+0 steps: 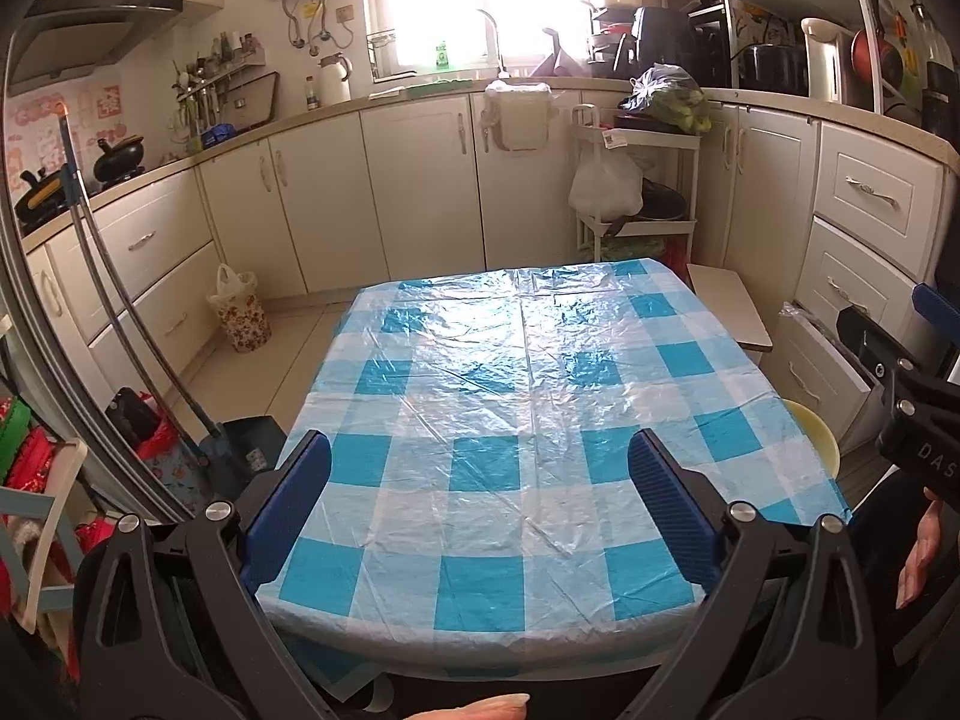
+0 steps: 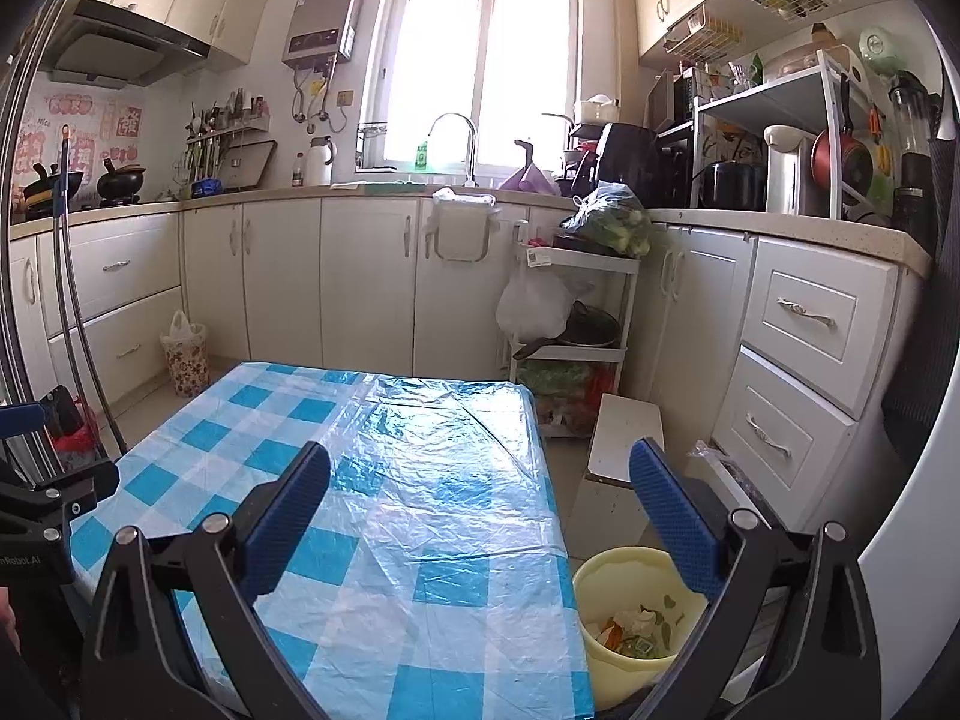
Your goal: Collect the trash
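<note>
A table with a blue-and-white checked plastic cloth (image 1: 516,396) fills the middle of both views (image 2: 384,480); I see nothing lying on it. A pale yellow bin (image 2: 630,612) stands on the floor at the table's right side, with food scraps and peels (image 2: 636,630) inside; its rim shows in the left wrist view (image 1: 819,438). My left gripper (image 1: 480,468) is open and empty over the near part of the table. My right gripper (image 2: 480,480) is open and empty over the table's right edge, its right finger above the bin.
White kitchen cabinets line the walls. A small white stool (image 2: 624,438) and a storage cart (image 2: 576,312) stand right of the table. A floral bin with a bag (image 1: 240,312) and a broom with dustpan (image 1: 240,444) are on the left floor.
</note>
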